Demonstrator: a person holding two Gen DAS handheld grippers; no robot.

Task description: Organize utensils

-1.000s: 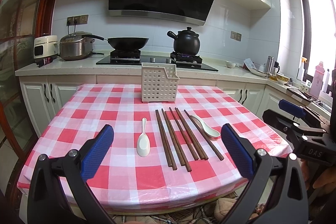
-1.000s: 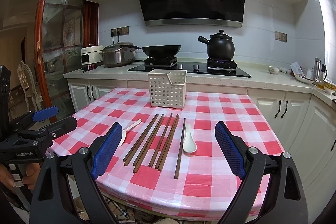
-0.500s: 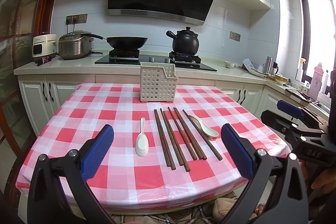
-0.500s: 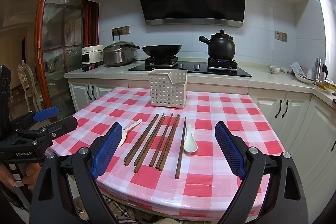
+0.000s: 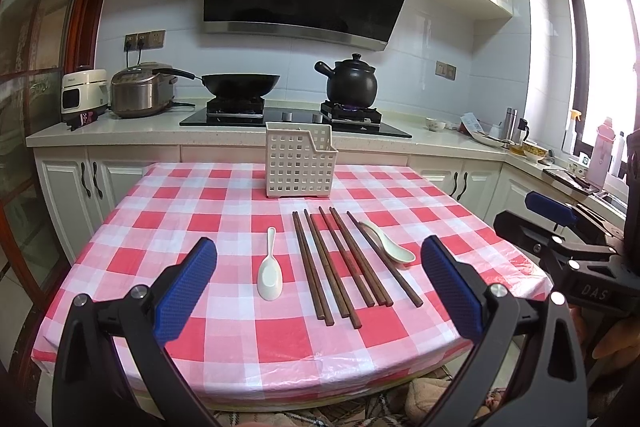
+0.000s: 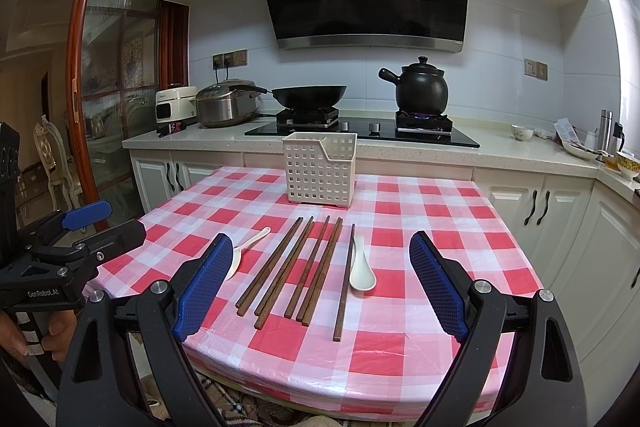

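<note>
Several brown chopsticks (image 5: 340, 263) (image 6: 304, 267) lie side by side on the red-and-white checked table (image 5: 200, 215) (image 6: 440, 227). A white spoon (image 5: 270, 273) (image 6: 244, 255) lies to their left and another white spoon (image 5: 390, 247) (image 6: 361, 269) to their right. A white perforated utensil basket (image 5: 300, 165) (image 6: 320, 169) stands upright behind them. My left gripper (image 5: 318, 285) is open and empty, held above the table's near edge. My right gripper (image 6: 320, 285) is open and empty, also near the front edge. Each gripper shows at the side of the other's view.
A counter (image 5: 120, 131) runs behind the table with a rice cooker (image 5: 140, 93), a wok (image 5: 240, 85) and a black clay pot (image 5: 352, 83) on the stove. Cabinets stand below. Bottles and bowls (image 5: 528, 147) crowd the right counter.
Both views have shifted only slightly; the left gripper has drifted a little. The utensils and basket have not moved, and both grippers stay open.
</note>
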